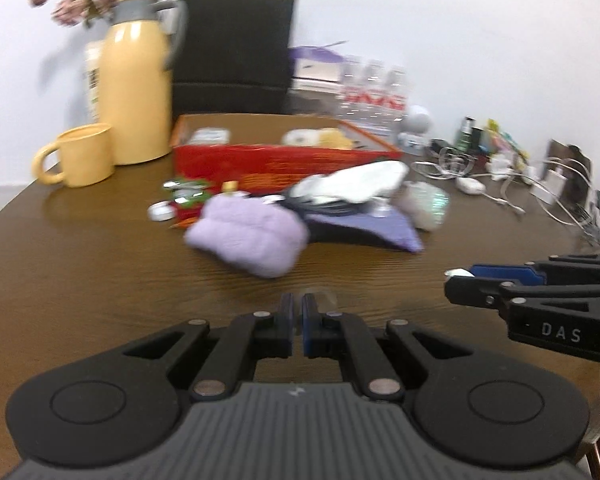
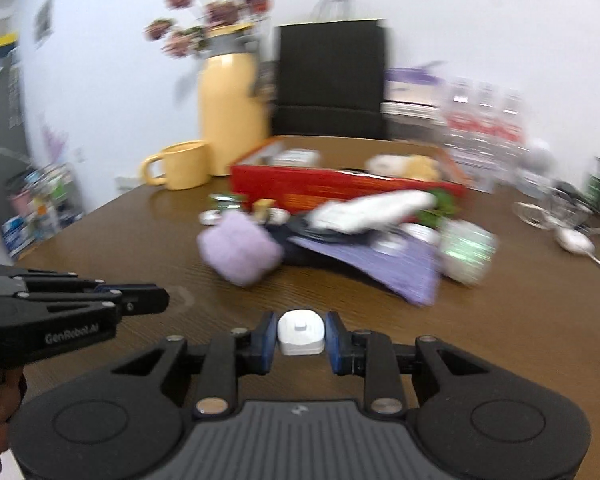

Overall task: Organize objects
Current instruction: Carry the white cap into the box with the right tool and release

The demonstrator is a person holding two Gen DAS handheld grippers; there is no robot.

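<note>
My right gripper [image 2: 300,334] is shut on a small white plastic object [image 2: 300,332], held above the brown table; it also shows in the left wrist view [image 1: 462,276] at the right. My left gripper [image 1: 298,314] is shut and empty, low over the table, and shows at the left of the right wrist view [image 2: 156,300]. Ahead lies a pile: a fluffy lilac pouch [image 1: 248,234], a purple cloth [image 1: 384,228], a white item [image 1: 360,184] and small bits. Behind it stands a red open box [image 1: 284,160] with things inside.
A yellow mug [image 1: 80,156] and yellow jug [image 1: 136,92] with flowers stand at the back left. A black paper bag [image 1: 232,52], water bottles [image 1: 372,92] and tangled cables and chargers [image 1: 500,176] line the back and right.
</note>
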